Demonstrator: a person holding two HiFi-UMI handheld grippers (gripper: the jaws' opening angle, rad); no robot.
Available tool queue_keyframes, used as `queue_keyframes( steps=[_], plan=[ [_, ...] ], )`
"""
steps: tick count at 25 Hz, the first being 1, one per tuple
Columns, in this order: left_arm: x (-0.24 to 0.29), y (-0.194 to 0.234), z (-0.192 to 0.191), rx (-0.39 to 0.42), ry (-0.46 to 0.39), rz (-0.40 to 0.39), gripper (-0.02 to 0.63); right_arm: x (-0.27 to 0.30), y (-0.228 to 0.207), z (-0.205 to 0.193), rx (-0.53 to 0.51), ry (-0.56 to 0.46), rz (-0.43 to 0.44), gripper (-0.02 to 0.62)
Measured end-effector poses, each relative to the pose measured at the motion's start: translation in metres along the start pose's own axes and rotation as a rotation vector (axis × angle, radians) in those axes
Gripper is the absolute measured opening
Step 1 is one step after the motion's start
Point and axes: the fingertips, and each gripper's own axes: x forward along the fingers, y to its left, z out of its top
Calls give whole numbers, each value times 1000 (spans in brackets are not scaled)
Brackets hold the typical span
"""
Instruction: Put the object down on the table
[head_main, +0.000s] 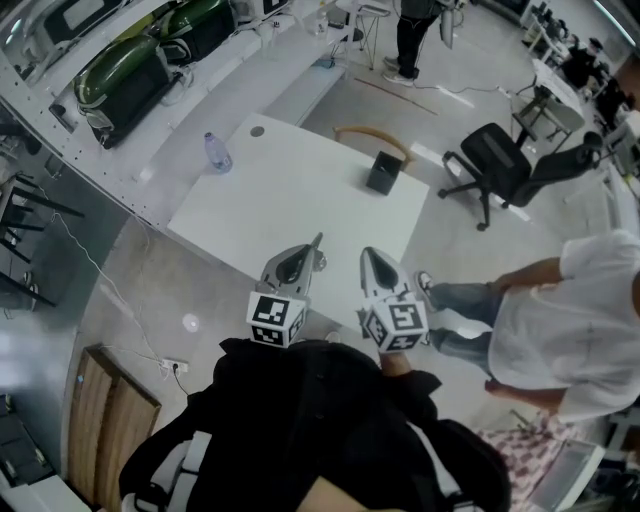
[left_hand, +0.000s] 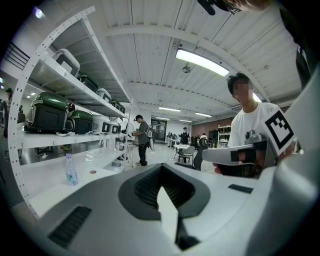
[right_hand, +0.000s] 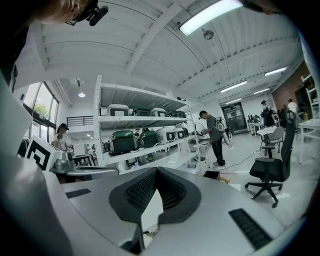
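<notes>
1. Head view: the left gripper (head_main: 317, 240) and the right gripper (head_main: 366, 252) are held side by side, just apart, over the near edge of the white table (head_main: 290, 200). Each tapers to a single closed point, with nothing carried at either tip. The black box (head_main: 383, 171) stands upright on the table near its far edge, well apart from both grippers. A water bottle (head_main: 217, 152) stands at the table's far left corner. A person in a white shirt (head_main: 560, 320) is at the right, and a black office chair (head_main: 500, 165) stands beyond the table.

2. Left gripper view: the left gripper (left_hand: 162, 170) has its jaws drawn together, the ribbed pads meeting at the tip, and nothing is caught between them. The water bottle (left_hand: 71, 170) stands on the table to the left. The right gripper (left_hand: 235, 154) shows alongside at the right.

3. Right gripper view: the right gripper (right_hand: 156, 170) likewise has its jaws closed on nothing. The black box (right_hand: 212, 175) sits small on the table ahead, clear of the jaws. The left gripper (right_hand: 82, 171) shows at the left.
</notes>
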Motion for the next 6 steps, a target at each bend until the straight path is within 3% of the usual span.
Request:
queue_keyframes(
  steps=[6],
  plan=[
    [3,2,1,0,-9,1,3,3,-2,1,-4,-7,0,0]
  ],
)
